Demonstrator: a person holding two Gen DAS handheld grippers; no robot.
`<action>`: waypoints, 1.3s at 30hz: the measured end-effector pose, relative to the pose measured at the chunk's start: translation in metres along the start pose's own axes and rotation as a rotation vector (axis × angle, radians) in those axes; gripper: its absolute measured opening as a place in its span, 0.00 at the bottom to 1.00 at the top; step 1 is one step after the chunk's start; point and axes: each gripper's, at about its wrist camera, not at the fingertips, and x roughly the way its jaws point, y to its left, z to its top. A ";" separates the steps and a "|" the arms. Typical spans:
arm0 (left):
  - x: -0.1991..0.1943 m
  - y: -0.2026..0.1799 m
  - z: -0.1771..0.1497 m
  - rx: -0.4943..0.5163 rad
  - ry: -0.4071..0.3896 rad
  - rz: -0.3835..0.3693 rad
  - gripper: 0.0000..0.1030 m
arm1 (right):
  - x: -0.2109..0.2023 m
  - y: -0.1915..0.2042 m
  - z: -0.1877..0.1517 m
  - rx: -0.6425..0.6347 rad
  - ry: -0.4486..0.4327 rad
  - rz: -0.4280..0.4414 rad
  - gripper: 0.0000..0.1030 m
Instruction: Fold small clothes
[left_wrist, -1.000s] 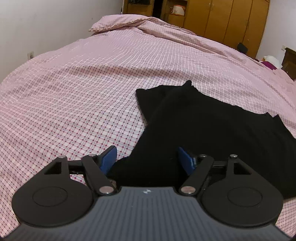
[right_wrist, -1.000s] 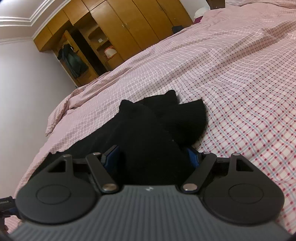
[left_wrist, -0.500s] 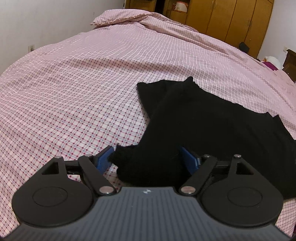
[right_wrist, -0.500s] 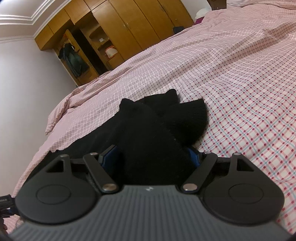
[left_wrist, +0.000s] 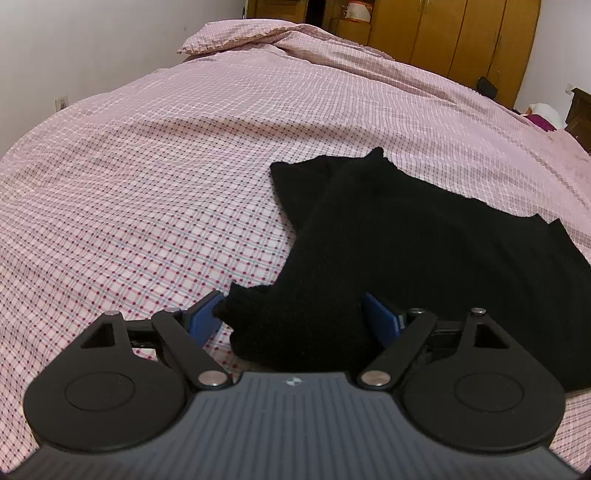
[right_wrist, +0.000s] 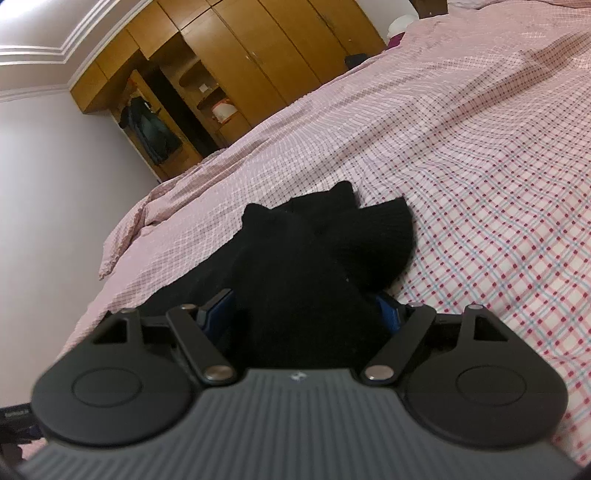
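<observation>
A black knitted garment (left_wrist: 406, 243) lies partly folded on the pink checked bedspread (left_wrist: 147, 192). In the left wrist view, my left gripper (left_wrist: 291, 317) is open, its blue pads spread wide on either side of the garment's near end, which bunches up between them. In the right wrist view, the same garment (right_wrist: 314, 251) fills the gap of my right gripper (right_wrist: 303, 314). Its blue pads stand wide apart at the cloth's sides, so it is open around the cloth. A rounded ribbed end (right_wrist: 384, 229) lies to the right.
The bed stretches far ahead, with a pillow (left_wrist: 229, 40) at the head. Wooden wardrobes (left_wrist: 443, 40) line the far wall; they also show in the right wrist view (right_wrist: 258, 74). A white wall (left_wrist: 92, 48) borders the bed's left side.
My left gripper has backed away and lifted a little, and the garment's near end now shows a loose bunched corner between its pads. The right gripper has barely moved.
</observation>
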 end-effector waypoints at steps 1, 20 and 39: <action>0.000 -0.001 0.000 0.003 0.000 0.003 0.84 | 0.001 0.001 0.001 0.012 -0.007 -0.008 0.70; -0.039 0.021 0.013 0.015 -0.030 -0.017 0.84 | 0.003 0.033 0.033 0.270 -0.059 0.114 0.25; -0.059 0.076 0.014 -0.073 -0.046 0.019 0.84 | 0.025 0.204 0.039 -0.040 -0.028 0.287 0.24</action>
